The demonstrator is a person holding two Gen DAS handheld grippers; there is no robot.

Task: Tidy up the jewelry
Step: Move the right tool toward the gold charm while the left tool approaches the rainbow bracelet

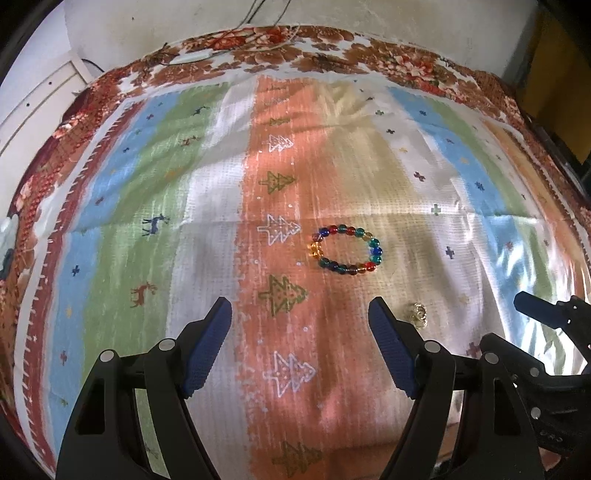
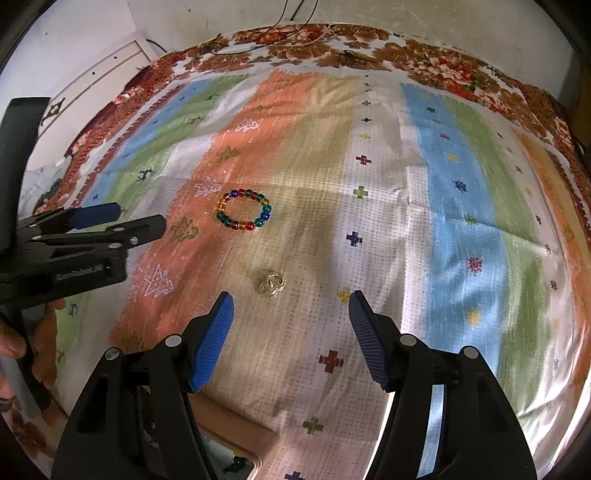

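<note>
A bracelet of coloured glass beads [image 1: 346, 250] lies flat on the striped cloth [image 1: 221, 192], ahead of my left gripper [image 1: 301, 310], which is open and empty above the cloth. A small gold ring cluster [image 1: 418, 313] lies just right of the left gripper's right finger. In the right wrist view the bracelet [image 2: 244, 215] lies ahead to the left and the gold rings [image 2: 272, 285] lie just ahead of my right gripper [image 2: 290, 304], which is open and empty. The left gripper [image 2: 107, 218] shows at the left edge of that view.
The striped cloth [image 2: 388, 221] with tree and deer prints covers a surface with a floral border [image 1: 332, 51]. A wall and cables [image 1: 258, 14] are behind. A box edge [image 2: 236, 428] shows below the right gripper. The right gripper's tip [image 1: 528, 306] enters at the right.
</note>
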